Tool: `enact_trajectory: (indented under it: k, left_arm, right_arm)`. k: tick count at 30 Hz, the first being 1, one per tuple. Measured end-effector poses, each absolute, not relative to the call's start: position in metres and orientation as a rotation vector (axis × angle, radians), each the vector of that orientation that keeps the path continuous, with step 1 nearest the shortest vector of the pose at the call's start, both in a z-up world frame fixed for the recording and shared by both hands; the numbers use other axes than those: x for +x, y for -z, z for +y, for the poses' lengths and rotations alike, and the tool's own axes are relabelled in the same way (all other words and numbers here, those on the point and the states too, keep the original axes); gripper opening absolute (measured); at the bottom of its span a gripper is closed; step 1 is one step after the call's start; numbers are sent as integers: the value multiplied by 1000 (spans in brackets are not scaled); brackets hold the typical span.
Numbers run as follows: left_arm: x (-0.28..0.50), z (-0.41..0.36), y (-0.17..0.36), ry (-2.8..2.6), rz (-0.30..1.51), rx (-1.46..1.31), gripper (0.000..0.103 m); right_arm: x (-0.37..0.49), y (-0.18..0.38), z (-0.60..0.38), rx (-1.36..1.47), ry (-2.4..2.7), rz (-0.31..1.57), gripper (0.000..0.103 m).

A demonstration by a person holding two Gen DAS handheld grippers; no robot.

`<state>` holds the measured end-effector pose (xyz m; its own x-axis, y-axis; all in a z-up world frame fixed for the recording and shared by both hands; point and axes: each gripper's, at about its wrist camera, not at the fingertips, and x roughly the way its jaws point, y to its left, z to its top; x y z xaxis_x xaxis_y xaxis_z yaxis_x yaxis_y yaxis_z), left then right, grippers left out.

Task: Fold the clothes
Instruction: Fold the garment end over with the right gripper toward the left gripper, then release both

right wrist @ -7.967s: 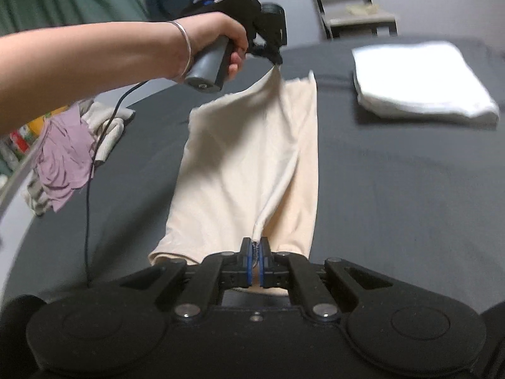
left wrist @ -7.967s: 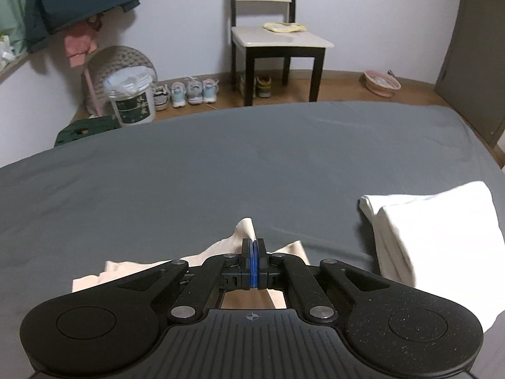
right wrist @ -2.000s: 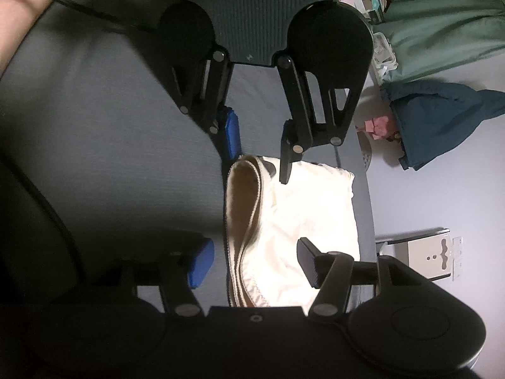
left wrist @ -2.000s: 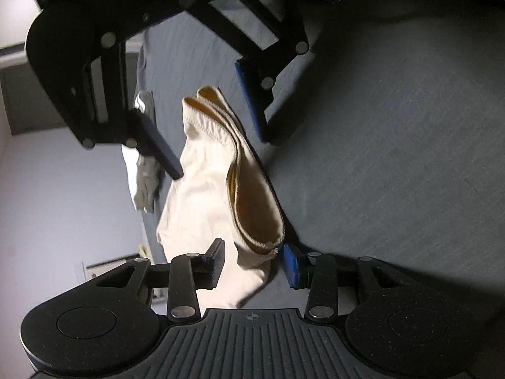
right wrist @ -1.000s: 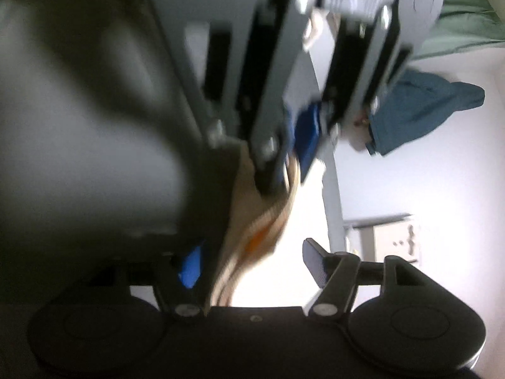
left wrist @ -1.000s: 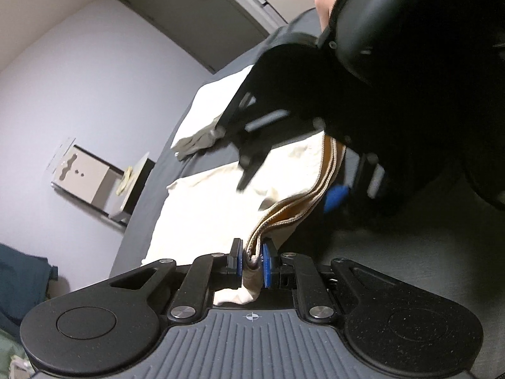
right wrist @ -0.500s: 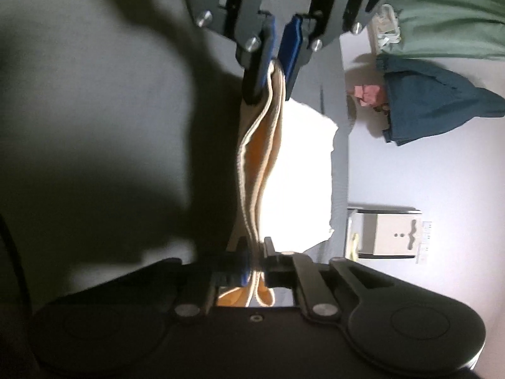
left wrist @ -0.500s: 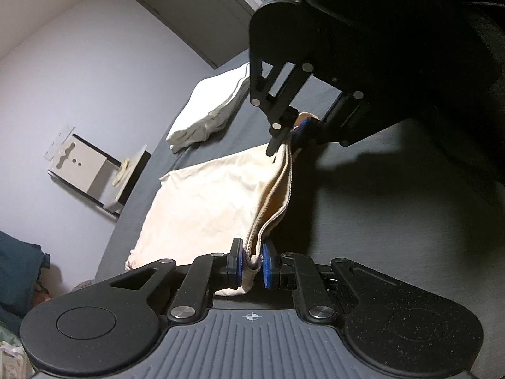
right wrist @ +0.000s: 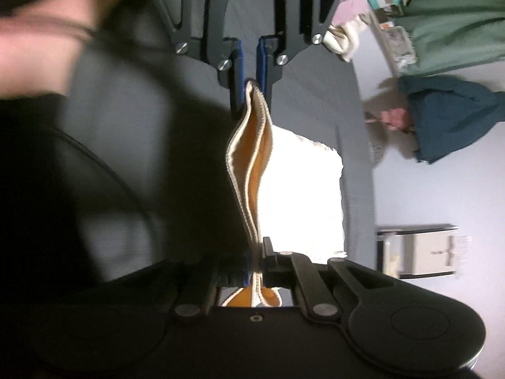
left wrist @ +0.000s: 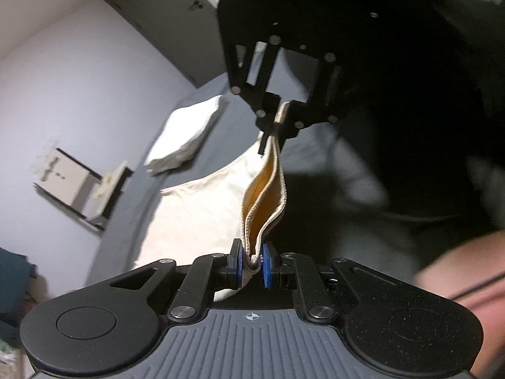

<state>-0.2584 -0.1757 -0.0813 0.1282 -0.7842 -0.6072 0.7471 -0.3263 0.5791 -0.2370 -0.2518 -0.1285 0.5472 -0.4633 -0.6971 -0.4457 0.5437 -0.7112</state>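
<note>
Both grippers have lifted higher, facing each other: left gripper (left wrist: 252,260) and right gripper (right wrist: 257,270) each clamp the cream garment's (left wrist: 202,208) ribbed hem, cloth trailing onto the grey bed (left wrist: 318,154).

No legible text, seemingly

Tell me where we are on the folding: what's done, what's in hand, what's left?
Done: a white folded garment lies on the grey bed. In hand: the left gripper and right gripper each pinch one end of the cream garment along its layered edge, lifted. Left: lay it down folded; a pile of clothes waits at the bed's edge.
</note>
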Motion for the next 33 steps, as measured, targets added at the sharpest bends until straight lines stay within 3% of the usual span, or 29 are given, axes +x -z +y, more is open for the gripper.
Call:
enact_trajectory:
  k: [6, 15, 20, 27, 29, 30, 33]
  left_arm:
    - [-259, -180, 81, 1584, 20, 1131, 12]
    - [-176, -256, 78, 1519, 180, 1131, 13]
    - [-137, -296, 89, 1478, 281, 1143, 13]
    - [-118, -325, 117, 1440, 380, 1190, 13]
    - [-115, -326, 123, 1416, 399, 1195, 22]
    - [-114, -325, 124, 1406, 397, 1184, 25]
    - [-110, -320, 121, 1367, 398, 1139, 59]
  right_arm:
    - [-232, 129, -257, -931, -70, 1129, 7]
    - [-157, 115, -334, -788, -46, 1118, 7]
    - [-172, 125, -354, -644, -76, 1151, 7]
    - [-128, 156, -416, -401, -103, 1199, 9]
    - [-138, 159, -417, -359, -86, 1174, 13]
    - [-145, 161, -417, -340, -77, 1159, 25]
    - [-158, 161, -421, -288, -35, 1115, 43]
